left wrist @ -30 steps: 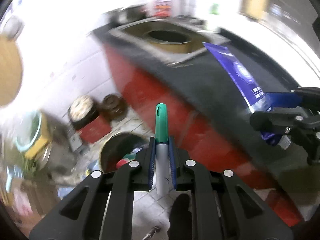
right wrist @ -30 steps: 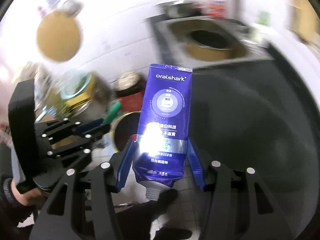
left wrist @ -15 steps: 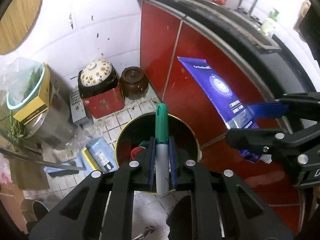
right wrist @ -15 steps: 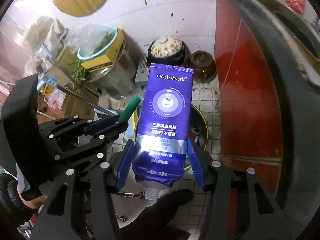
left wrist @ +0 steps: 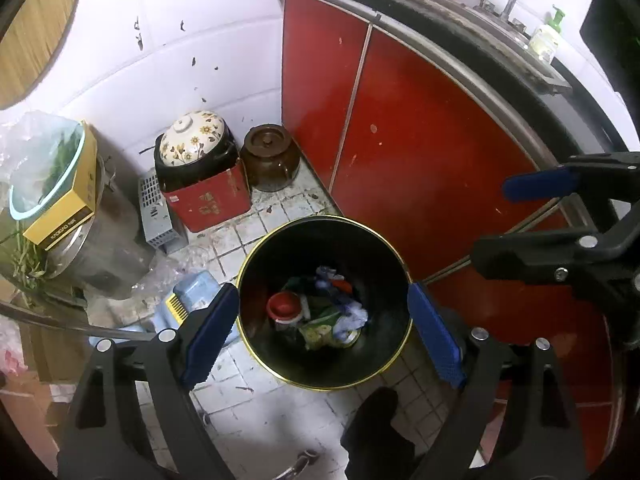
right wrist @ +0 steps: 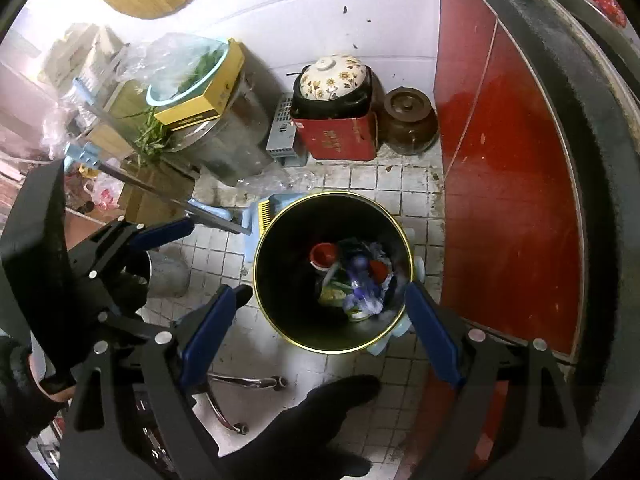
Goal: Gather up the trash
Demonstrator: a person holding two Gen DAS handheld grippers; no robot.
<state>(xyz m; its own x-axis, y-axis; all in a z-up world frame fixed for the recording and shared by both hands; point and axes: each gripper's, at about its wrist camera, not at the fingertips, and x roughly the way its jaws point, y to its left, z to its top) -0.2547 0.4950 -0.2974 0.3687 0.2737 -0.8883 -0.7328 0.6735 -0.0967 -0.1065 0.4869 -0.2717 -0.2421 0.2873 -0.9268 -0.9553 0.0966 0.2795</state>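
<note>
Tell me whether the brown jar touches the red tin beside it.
Cannot tell: in both wrist views the brown jar sits tight beside the red tin, with no clear gap.

Grippers: we count two, the left gripper [left wrist: 322, 326] and the right gripper [right wrist: 320, 322], both with jaws opening and nothing between them.
Bins: we see one black bin [left wrist: 280, 364], near centre on the floor.
Red caps in the bin: we make out one red cap [left wrist: 283, 306]; the other scraps are too jumbled to count.
Lidded pots by the far wall: two, a flowered pot [left wrist: 192, 142] and a brown jar [left wrist: 269, 156] to its right.
Red cabinet doors: two red doors [left wrist: 420, 152], right.
</note>
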